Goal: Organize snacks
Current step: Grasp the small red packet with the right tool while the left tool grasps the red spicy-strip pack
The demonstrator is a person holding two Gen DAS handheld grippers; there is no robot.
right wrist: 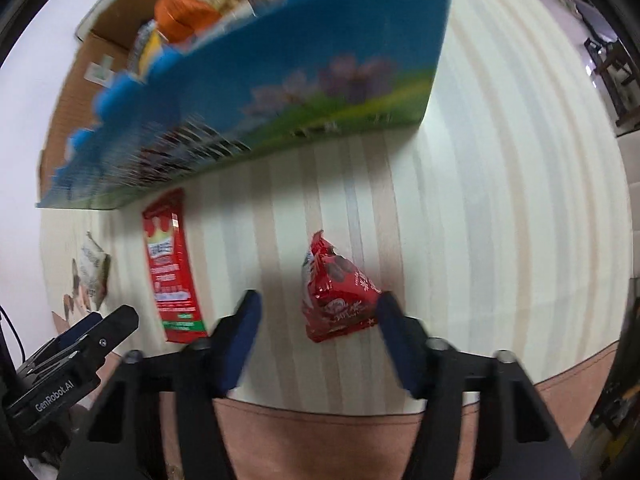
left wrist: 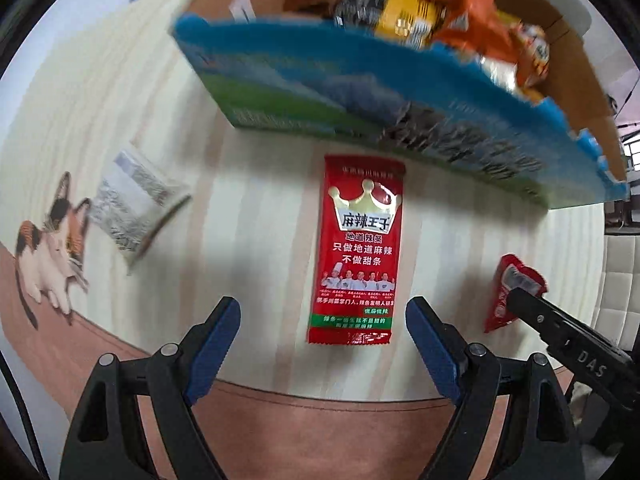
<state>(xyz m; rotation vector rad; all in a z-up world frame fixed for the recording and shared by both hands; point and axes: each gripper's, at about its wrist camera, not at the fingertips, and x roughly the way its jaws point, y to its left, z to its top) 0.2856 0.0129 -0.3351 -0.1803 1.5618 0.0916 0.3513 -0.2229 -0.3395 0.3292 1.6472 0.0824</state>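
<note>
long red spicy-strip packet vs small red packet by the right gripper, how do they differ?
The long red packet lies flat and smooth; the small red packet is crumpled and puffed up. The long one is a tall strip with a gold crown; the small one is short and stubby. Both are red, loose on the table, outside the box.

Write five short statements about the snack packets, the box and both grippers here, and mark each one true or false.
1. The long red spicy-strip packet lies flat on the striped tabletop. True.
2. The left gripper is shut on that packet. False: its jaws stand open, holding nothing.
3. The blue-sided cardboard box holds several snack packets, an orange packet among them. True.
4. The small crinkled red packet lies inside the box. False: it lies on the tabletop ahead of the right gripper.
5. The right gripper is open. True.
</note>
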